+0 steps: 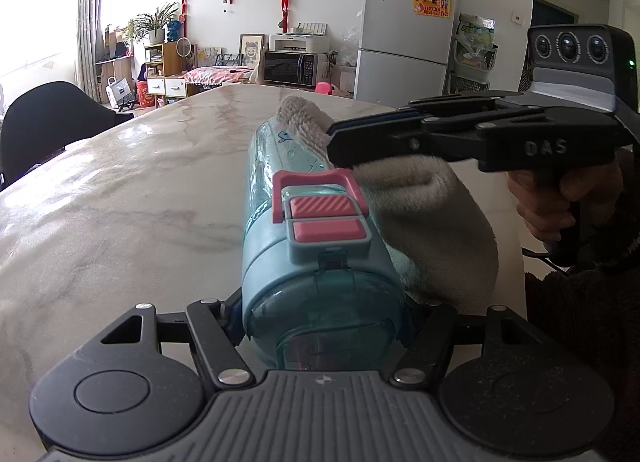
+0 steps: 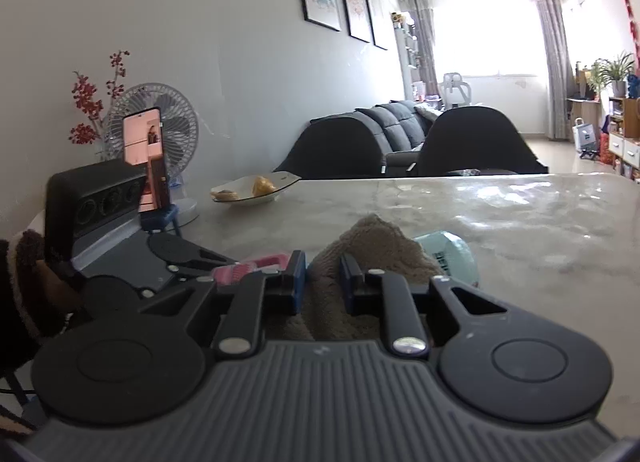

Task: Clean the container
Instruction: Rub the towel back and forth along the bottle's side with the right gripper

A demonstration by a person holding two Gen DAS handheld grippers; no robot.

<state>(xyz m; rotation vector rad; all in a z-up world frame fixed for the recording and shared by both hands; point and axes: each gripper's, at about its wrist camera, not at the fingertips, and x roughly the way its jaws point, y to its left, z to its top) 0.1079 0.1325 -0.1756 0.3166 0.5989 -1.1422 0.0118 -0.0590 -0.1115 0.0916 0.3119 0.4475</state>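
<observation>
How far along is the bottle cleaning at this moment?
Set-up looks done: the left gripper is clamped on the lid end of the teal bottle, which lies along the marble table. In hand: the right gripper is shut on the beige cloth, draped over the bottle's side. Left: how much surface is already wiped cannot be told; the pink latch stays closed.

I see daylight flooding from the window point(image 2: 488, 38), glare on the table point(image 2: 520, 198), and fisheye-bent, darkened edges.
</observation>
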